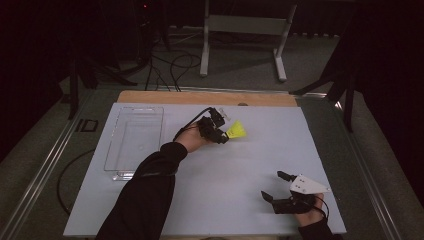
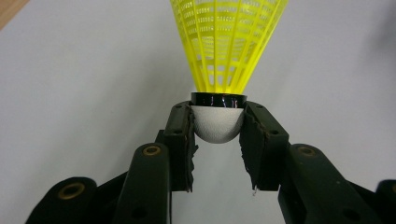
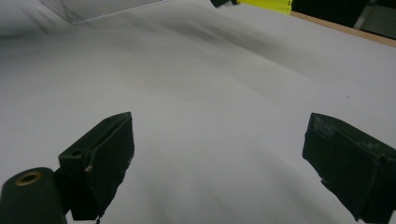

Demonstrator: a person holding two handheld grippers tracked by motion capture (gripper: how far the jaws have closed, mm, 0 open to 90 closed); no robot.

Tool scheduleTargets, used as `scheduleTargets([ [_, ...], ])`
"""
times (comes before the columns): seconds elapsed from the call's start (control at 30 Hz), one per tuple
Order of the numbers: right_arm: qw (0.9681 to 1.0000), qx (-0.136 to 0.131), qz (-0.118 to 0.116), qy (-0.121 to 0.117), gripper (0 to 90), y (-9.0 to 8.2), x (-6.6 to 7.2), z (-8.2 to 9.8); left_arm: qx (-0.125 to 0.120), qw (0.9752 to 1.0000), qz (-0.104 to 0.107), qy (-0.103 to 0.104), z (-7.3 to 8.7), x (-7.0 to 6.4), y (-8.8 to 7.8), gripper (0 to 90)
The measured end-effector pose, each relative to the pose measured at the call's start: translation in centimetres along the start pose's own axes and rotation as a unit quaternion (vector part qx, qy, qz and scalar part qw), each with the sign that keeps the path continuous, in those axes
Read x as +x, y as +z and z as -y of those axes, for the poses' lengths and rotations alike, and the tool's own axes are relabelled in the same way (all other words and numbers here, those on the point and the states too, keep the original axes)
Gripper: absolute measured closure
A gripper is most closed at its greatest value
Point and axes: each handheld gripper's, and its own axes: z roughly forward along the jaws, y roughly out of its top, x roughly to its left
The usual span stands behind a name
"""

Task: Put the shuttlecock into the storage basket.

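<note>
A yellow plastic shuttlecock (image 1: 237, 131) with a white rounded cork (image 2: 217, 123) and a black band lies near the middle of the white table. My left gripper (image 1: 223, 135) is shut on its cork; in the left gripper view (image 2: 217, 135) the two black jaws press the cork from both sides and the yellow skirt (image 2: 229, 42) points away from me. My right gripper (image 1: 274, 186) stands open near the table's front right corner, jaws wide apart over bare white surface (image 3: 217, 154). The yellow skirt's edge (image 3: 264, 3) shows at the top of the right gripper view.
A clear plastic bin (image 1: 134, 140) sits empty at the left of the white board (image 1: 280, 145). A wooden strip (image 1: 205, 97) runs along the far edge. Beyond it are a white metal stand (image 1: 245, 30), cables on the floor (image 1: 170, 67) and dark tripod legs (image 1: 345, 85).
</note>
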Motion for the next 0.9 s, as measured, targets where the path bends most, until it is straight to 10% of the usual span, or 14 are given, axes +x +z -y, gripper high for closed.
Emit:
scheduleTargets([
  [0.9,1.0,-0.001,0.008,0.002,9.1,-0.1,0.0,-0.1,0.034,0.9994,0.005,0.001,2.3,-1.9,-7.4,66.1],
])
